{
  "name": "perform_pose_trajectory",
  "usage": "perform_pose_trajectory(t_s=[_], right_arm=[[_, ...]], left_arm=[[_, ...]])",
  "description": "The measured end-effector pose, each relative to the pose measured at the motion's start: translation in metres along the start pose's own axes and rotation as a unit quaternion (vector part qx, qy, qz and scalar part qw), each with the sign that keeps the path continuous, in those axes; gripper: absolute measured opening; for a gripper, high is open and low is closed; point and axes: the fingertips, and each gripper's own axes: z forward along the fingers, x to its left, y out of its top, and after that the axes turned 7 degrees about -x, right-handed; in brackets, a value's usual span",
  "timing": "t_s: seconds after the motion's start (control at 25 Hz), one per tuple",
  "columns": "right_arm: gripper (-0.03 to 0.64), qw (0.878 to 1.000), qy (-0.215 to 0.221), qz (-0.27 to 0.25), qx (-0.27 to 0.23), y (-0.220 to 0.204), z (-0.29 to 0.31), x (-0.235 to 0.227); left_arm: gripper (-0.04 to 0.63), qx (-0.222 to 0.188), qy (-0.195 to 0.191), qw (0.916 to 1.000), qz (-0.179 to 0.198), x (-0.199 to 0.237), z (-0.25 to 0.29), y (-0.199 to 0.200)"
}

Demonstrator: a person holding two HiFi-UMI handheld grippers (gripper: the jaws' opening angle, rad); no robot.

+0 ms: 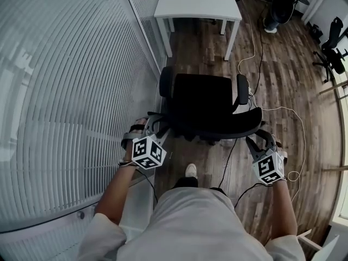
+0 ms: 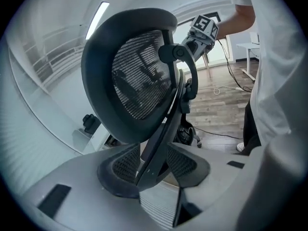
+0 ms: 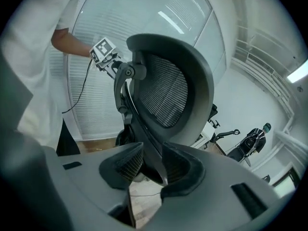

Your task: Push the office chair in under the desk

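Note:
A black office chair [image 1: 209,105] stands on the wooden floor, its seat facing a white desk [image 1: 198,4] at the far end. I stand behind its mesh backrest [image 2: 134,76]. My left gripper [image 1: 155,121] is at the backrest's left edge and my right gripper [image 1: 260,137] at its right edge. In the left gripper view the left gripper [image 2: 154,170] is open, with the backrest's dark frame bar [image 2: 161,134] between the jaws. In the right gripper view the right gripper [image 3: 151,170] is open too, astride the frame bar [image 3: 144,138]. I see no pad pressing on either bar.
A glass wall with blinds [image 1: 65,91] runs along the left, close to the chair. A pale cable [image 1: 251,53] snakes over the floor right of the chair. More black chairs [image 1: 331,42] stand at the far right. My shoe [image 1: 190,170] is just behind the chair's base.

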Motion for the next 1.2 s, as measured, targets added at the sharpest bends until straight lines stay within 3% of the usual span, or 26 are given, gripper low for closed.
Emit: perform_pose_trajectory(t_s=[0.44,0.64,0.76,1.2], right_arm=[[0.196,0.994,0.029,-0.072,0.073,-0.039,0.025,-0.009],[0.196,0.989,0.034,-0.103,0.097,-0.049,0.039,-0.016],[0.165,0.987,0.042,-0.117,0.101,-0.050,0.042,-0.015],[0.159,0.986,0.046,-0.117,0.113,-0.053,0.050,-0.012]], left_arm=[[0.204,0.054,-0.039,0.9972,0.033,-0.002,0.016,-0.022],[0.210,0.068,-0.049,0.9950,0.055,0.001,0.026,-0.025],[0.168,0.072,-0.059,0.9937,0.063,-0.002,0.028,-0.026],[0.159,0.073,-0.069,0.9929,0.063,-0.003,0.033,-0.032]])
